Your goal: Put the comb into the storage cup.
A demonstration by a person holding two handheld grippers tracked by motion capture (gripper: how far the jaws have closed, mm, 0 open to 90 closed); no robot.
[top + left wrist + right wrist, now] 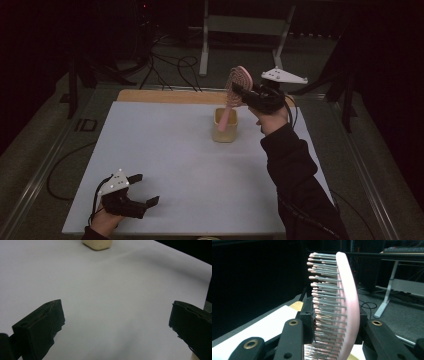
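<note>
Right gripper (246, 95) clamped on pink hairbrush (236, 90), upper centre of the high view, handle tip dipping into the yellowish cup (225, 126).

Jaws pinch the brush head, likely so the handle hangs free for the cup; oval pink back, grey pink-tipped bristles. Left gripper (145, 189) lower left, jaws wide apart, holding nothing, parked.

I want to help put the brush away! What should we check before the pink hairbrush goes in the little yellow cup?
1. Right gripper shut on the pink hairbrush head: ok.
2. Handle tip at the mouth of the yellow cup: ok; how deep it sits, cannot tell.
3. Cup upright on the white table: ok.
4. Inside of the cup free of other things: cannot tell.
5. Left gripper open, parked at the near edge, out of the way: ok.
</note>
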